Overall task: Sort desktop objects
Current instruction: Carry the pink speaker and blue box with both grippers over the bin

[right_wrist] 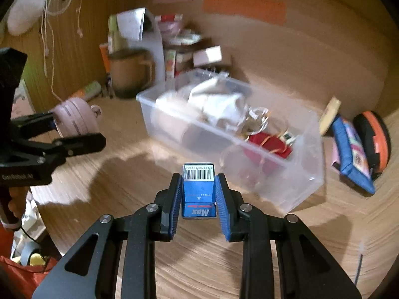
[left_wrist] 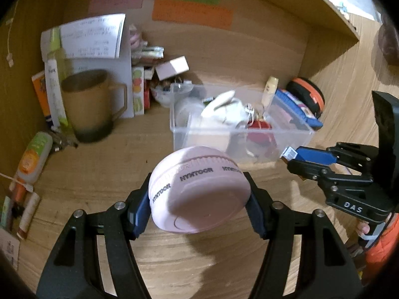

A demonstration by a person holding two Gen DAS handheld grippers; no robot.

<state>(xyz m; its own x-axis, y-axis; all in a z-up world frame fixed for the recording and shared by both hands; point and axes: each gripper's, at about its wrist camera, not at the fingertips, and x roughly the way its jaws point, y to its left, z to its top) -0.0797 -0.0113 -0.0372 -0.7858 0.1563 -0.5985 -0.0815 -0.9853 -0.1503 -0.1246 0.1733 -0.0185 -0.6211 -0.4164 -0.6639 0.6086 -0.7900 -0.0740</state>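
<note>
Two grippers loaded, both above the surface [right_wrist: 174, 261].
Left gripper [left_wrist: 198, 199] pinches pink disc [left_wrist: 199, 191]; right gripper [right_wrist: 198, 194] pinches blue staple box [right_wrist: 198, 190]; clear bin [right_wrist: 294, 182] rim just ahead.

The left hand-held gripper [left_wrist: 199, 199] is showing a black frame of angled struts with long slotted cut-outs, round silver screw heads sitting at each pivot, and dark blue ribbed pads lining its fingers [left_wrist: 136, 214]. The right hand-held gripper [right_wrist: 198, 194] is wearing the same black linkage, silver screws and blue ridged pads. Seen from the left wrist view, its side is carrying white "DAS" lettering; the left body is bearing pale "GenRobot.AI" lettering. An orange sleeve [left_wrist: 381, 246] is showing below the handle, with a white band wrapping the grip
</note>
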